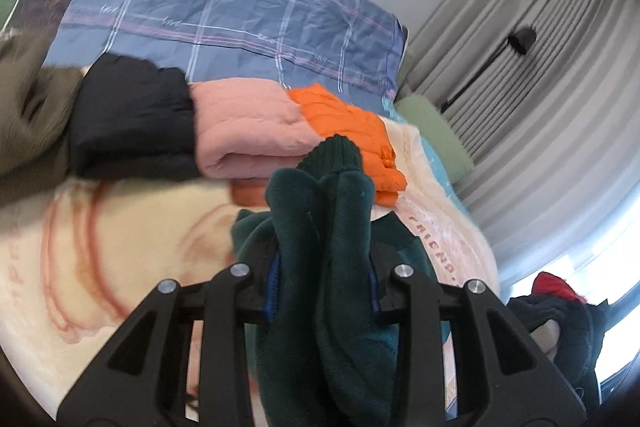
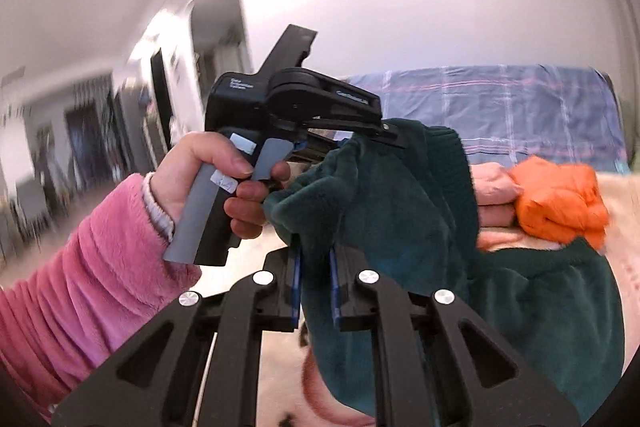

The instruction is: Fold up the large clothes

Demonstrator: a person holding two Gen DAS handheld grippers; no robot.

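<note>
Now green fleece (image 1: 328,227) clamped between left claw (image 1: 322,291), right claw (image 2: 316,287)

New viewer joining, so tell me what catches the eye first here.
The dark green fleece dominates, clamped in both the left gripper and the right gripper and hanging above the cream blanket. Behind it, an orange garment lies folded beside a pink one.
</note>
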